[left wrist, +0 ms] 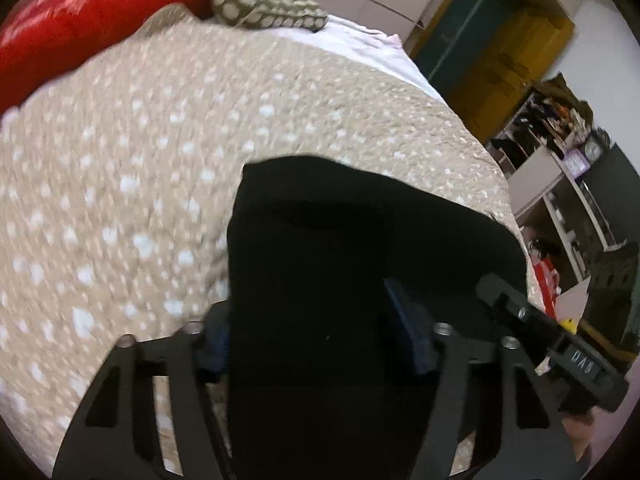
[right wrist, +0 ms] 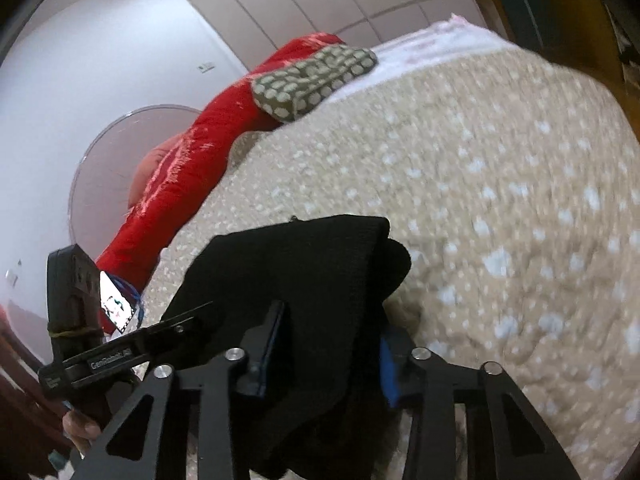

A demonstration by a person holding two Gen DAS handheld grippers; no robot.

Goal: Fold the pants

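Observation:
The black pants (left wrist: 360, 248) hang bunched between the fingers of my left gripper (left wrist: 316, 332), which is shut on them and holds them above the bed. In the right wrist view my right gripper (right wrist: 332, 344) is shut on another part of the same black pants (right wrist: 304, 268), with its blue pads (right wrist: 390, 376) pressed against the cloth. The other gripper shows at the right edge of the left wrist view (left wrist: 548, 332) and at the left edge of the right wrist view (right wrist: 104, 356). The lower part of the pants is hidden below both cameras.
A beige bedspread with white dots (left wrist: 160, 160) covers the bed. A red blanket (right wrist: 192, 160) and an olive dotted pillow (right wrist: 316, 76) lie at its far end. Cluttered shelves (left wrist: 560, 184) and a yellow-green door (left wrist: 500, 48) stand beside the bed. A round fan (right wrist: 108, 168) stands by the wall.

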